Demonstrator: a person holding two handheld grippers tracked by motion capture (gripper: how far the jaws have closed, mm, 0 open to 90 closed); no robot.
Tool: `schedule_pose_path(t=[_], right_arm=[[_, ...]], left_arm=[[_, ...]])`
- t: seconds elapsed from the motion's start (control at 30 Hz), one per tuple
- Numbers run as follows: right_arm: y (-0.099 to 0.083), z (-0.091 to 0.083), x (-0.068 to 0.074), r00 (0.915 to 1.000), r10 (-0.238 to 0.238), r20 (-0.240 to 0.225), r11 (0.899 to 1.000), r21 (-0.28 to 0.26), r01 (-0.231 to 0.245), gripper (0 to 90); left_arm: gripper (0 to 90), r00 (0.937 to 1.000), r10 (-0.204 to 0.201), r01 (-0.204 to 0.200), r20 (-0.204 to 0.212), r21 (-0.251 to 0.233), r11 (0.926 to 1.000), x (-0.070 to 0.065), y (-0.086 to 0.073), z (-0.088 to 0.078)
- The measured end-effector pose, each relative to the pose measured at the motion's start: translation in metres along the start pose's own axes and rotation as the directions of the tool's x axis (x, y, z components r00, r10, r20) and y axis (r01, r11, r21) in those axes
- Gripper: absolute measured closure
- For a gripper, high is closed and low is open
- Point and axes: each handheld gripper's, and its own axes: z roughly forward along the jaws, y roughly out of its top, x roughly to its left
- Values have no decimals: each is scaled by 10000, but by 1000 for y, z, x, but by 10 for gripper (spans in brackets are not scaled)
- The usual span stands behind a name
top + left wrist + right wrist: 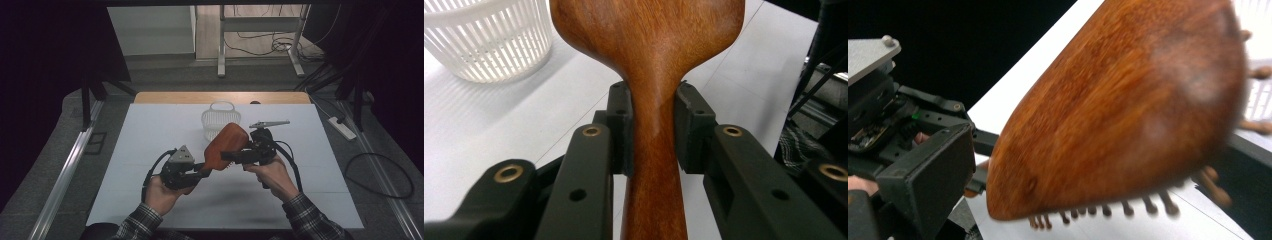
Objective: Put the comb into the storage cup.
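Brush work sits at the centre of the high view: a reddish-brown wooden hairbrush with an oval paddle head and short wooden pins is held in the air above the white worktop. The left gripper, at lower centre-left, has its fingers pinching the narrow neck of the handle from both sides, as its own view shows plainly. The right gripper, at centre-right, reaches in against the head; whether its fingers are spread or pressed together I cannot tell, since its own view is blurred and the head covers most of the frame. A white slatted plastic basket stands on the worktop just behind the brush, toward the upper centre. If the brush is to pass between hands or go into that basket, the left pinch should probably hold firm until the right fingers bear squarely on the head's edges, as the smooth curved wood could slip or twist.
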Motion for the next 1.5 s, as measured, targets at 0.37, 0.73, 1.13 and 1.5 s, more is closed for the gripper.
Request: schedule_pose_path(t=[0.37,0.73,1.13,1.5], right_arm=[[7,14,-2,9980,568,-271,9982,-185,-573,81],[8,8,-6,9849,1235,-1214,9904,-475,-1301,377],[8,8,-11,9571,2061,-2037,9776,4,-2104,536],[8,7,-5,9674,1744,-1837,9832,-211,-1813,566]], left_arm=[[721,10000,-76,76,-12,-277,9996,2,-1,-5],[721,10000,21,-21,-5,-219,9998,0,-1,-1],[718,9999,5,-7,152,131,9999,3,-3,7],[623,9994,-150,142,300,240,9996,7,-3,8]])
